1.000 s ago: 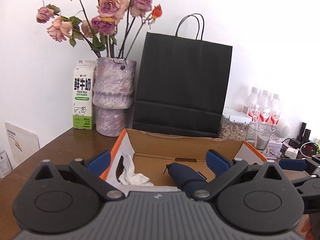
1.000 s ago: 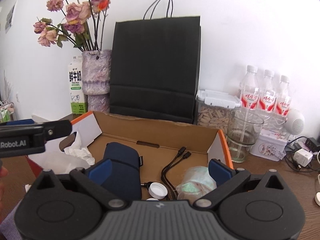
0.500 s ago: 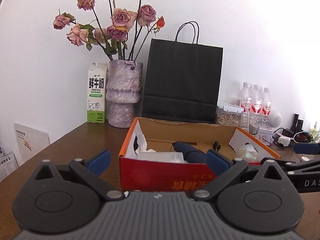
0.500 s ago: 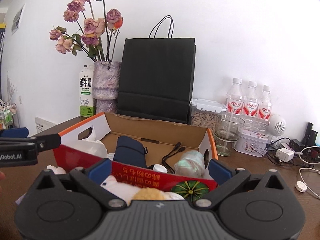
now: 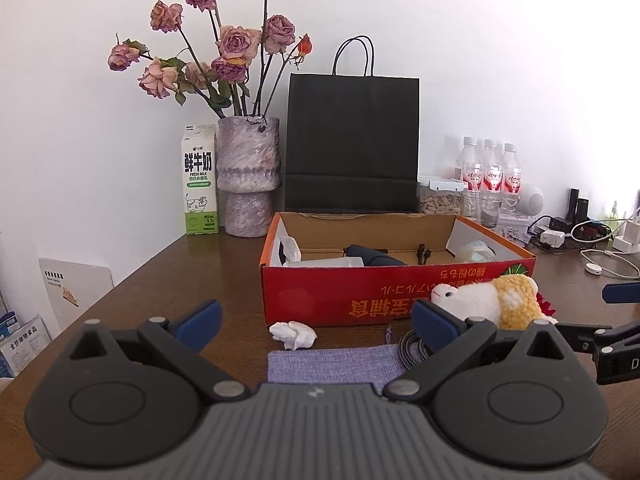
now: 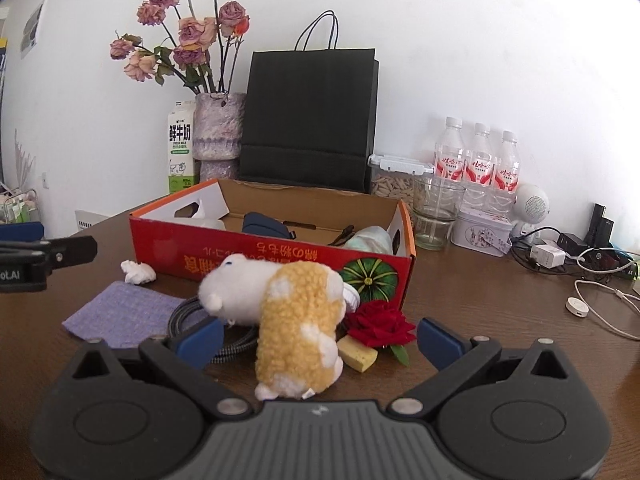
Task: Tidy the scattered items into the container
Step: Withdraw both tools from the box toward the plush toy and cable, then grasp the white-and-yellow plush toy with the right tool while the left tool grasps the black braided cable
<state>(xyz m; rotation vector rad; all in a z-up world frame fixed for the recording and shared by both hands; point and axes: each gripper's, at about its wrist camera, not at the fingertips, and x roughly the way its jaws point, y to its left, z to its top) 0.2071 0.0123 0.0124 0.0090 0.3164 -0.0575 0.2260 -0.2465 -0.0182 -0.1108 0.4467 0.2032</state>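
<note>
Box [image 6: 272, 256] sits farther from both my tongs than a second ago; I've drawn back. My right gripper [image 6: 318, 338], fingers spread wide and holding nothing, now frames the plush sheep [image 6: 298, 320] lying near the box's front. My left gripper [image 5: 316, 322] is equally spread, with crumpled tissue [image 5: 293, 334] and purple cloth [image 5: 332, 364] newly visible between.

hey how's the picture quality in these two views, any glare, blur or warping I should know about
Left wrist view: sharp, even daylight, white wall bright, nearly blown out; fisheye bows the edges, corners black. Right wrist view: same warp; the plush sheep and red box are crisp, no motion blur, with soft shadows under them.
</note>
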